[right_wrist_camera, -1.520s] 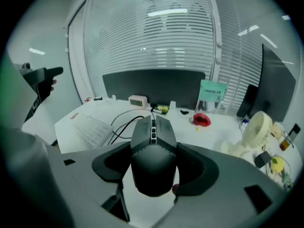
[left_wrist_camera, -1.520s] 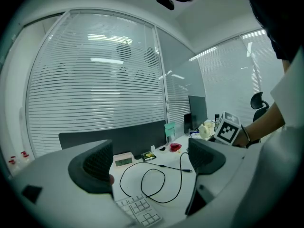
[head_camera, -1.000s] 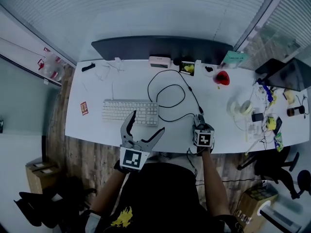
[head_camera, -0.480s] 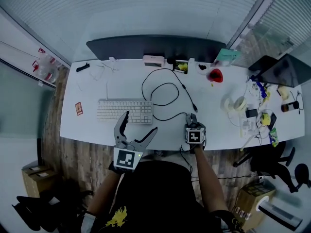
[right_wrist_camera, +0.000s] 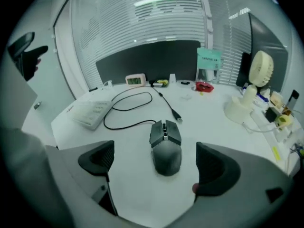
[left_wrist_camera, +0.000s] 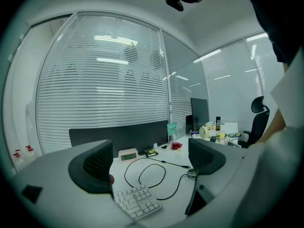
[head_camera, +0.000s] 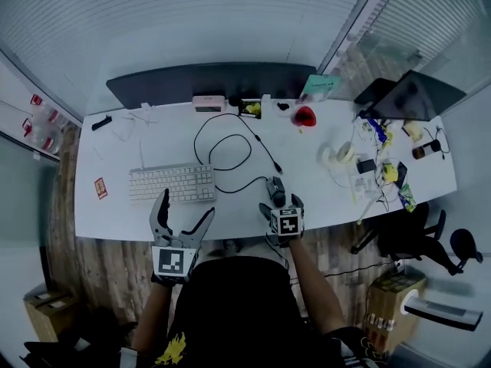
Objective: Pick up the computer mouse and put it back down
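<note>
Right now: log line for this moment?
right gripper: jaws just opening, empty | dark grey computer mouse: flat on white desk, clear of jaws | left gripper: open, empty

Office, no question: long white desk (head_camera: 115, 213) carrying keyboard (head_camera: 172, 183), computer mouse (head_camera: 276, 192) and small digital clock (head_camera: 208, 103), dark divider panel (head_camera: 207, 83) along the back, slatted blinds (head_camera: 192, 21) over the windows, black swivel chair (head_camera: 399, 232) at the right end.
</note>
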